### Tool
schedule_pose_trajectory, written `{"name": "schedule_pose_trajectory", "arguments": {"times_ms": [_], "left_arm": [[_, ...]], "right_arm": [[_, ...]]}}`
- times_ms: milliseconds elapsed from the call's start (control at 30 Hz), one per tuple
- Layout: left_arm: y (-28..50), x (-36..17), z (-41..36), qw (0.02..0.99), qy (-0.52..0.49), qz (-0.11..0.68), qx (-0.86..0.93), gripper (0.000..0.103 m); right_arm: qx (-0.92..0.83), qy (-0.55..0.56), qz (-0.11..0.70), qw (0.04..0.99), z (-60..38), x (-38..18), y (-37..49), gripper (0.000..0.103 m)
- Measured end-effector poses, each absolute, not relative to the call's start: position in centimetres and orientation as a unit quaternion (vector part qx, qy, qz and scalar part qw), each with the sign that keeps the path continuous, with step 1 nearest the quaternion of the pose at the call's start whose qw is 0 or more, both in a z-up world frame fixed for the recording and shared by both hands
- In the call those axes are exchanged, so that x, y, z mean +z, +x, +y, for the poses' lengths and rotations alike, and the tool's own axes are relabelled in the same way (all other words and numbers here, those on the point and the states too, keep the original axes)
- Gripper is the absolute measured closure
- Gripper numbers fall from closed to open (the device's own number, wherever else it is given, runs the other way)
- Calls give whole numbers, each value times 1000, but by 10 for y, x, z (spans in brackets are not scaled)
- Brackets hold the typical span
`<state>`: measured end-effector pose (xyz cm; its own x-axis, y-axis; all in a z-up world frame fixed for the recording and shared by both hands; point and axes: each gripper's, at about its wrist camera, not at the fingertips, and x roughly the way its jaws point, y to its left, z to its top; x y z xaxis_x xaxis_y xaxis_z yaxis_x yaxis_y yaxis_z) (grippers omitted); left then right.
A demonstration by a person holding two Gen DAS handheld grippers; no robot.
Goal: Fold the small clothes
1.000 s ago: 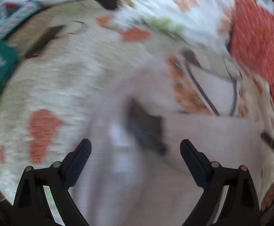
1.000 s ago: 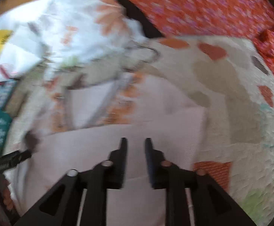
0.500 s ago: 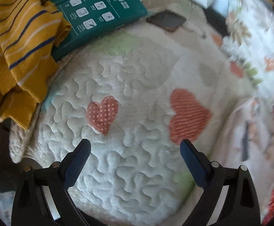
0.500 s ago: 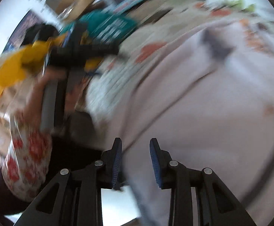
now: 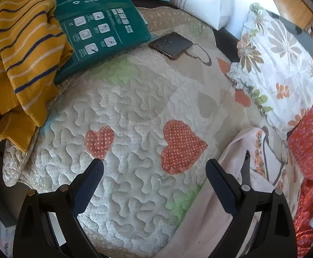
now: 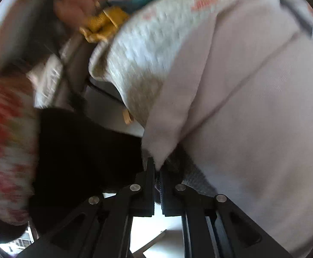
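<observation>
Right gripper [image 6: 157, 167] clamped on the corner of the pale pink garment [image 6: 253, 107], which lies on the heart-patterned quilt [image 5: 135, 111]. Left gripper [image 5: 154, 167] spread wide above the quilt, gripping nothing; striped yellow sweater [image 5: 21, 49] beyond.

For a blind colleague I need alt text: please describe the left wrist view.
The open left tongs hover above a cream quilt with orange polka-dot hearts, holding nothing. A pale pink garment lies at lower right; a yellow striped sweater, a green package and a dark phone lie at the far edge.
</observation>
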<state>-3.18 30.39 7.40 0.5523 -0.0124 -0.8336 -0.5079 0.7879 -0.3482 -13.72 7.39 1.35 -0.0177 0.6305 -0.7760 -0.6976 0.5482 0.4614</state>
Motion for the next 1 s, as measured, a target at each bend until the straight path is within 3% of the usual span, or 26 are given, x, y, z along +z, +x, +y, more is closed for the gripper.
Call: {"name": "schedule_pose_trajectory", "arguments": {"times_ms": [233, 333, 467, 667, 800, 833, 867, 933, 1000], "left_arm": [[-15, 74, 292, 833, -316, 440, 110, 8], [4, 74, 258, 836, -304, 453, 55, 8], [30, 74, 200, 840, -267, 471, -18, 8], [50, 45, 115, 818, -179, 542, -73, 8], [69, 27, 104, 815, -162, 554, -46, 8], [74, 24, 105, 816, -163, 553, -39, 12], [79, 22, 104, 816, -160, 554, -28, 33], [88, 18, 106, 815, -132, 564, 10, 54], [89, 19, 114, 811, -155, 565, 16, 59]], "right_arm": [[393, -37, 401, 827, -37, 169, -79, 99], [326, -12, 385, 864, -98, 197, -53, 99], [231, 16, 417, 879, -163, 171, -9, 98], [99, 12, 466, 879, -220, 86, 56, 99], [98, 41, 486, 868, -236, 56, 68, 98], [98, 43, 487, 867, -233, 53, 69, 98], [98, 42, 488, 866, -232, 52, 68, 98], [90, 36, 488, 867, -236, 51, 68, 98], [71, 37, 484, 871, -239, 56, 67, 96]]}}
